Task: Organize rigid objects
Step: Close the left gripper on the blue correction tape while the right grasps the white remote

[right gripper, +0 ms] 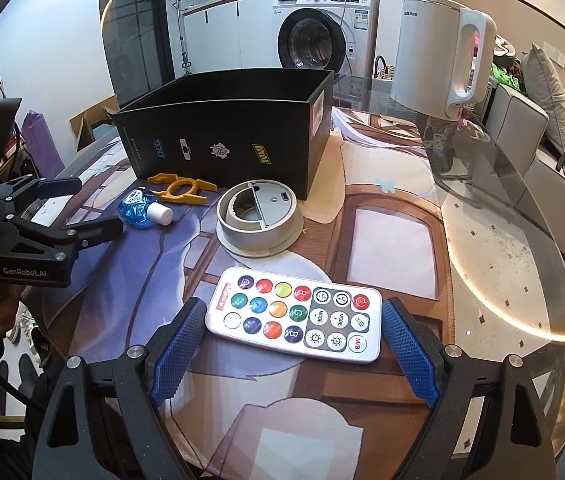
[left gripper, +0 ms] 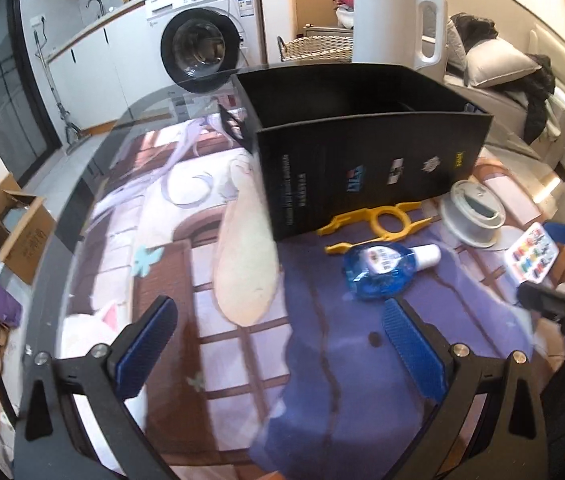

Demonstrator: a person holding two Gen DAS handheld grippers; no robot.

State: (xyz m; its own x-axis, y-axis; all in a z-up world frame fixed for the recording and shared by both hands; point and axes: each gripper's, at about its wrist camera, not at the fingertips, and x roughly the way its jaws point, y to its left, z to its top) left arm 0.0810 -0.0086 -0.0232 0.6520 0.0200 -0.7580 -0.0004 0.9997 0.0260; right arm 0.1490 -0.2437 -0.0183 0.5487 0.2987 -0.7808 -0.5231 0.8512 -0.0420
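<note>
A round glass table [right gripper: 502, 240] holds an open black box [right gripper: 222, 136] toward its far edge; what it holds is hidden. A white LED remote control [right gripper: 296, 314] lies nearer the front edge, long axis crosswise between the spread fingers of the right claw [right gripper: 290, 344], pads not touching. The left claw [left gripper: 278, 348], spread and empty, hovers just before a blue bottle [left gripper: 382, 266].

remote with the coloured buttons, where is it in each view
Left wrist view: the remote lies at the right edge, right of the grey round device.
Right wrist view: the remote lies low in the centre, between the right gripper's open jaws.
Shared landmark: the black box, behind it in both.
</note>
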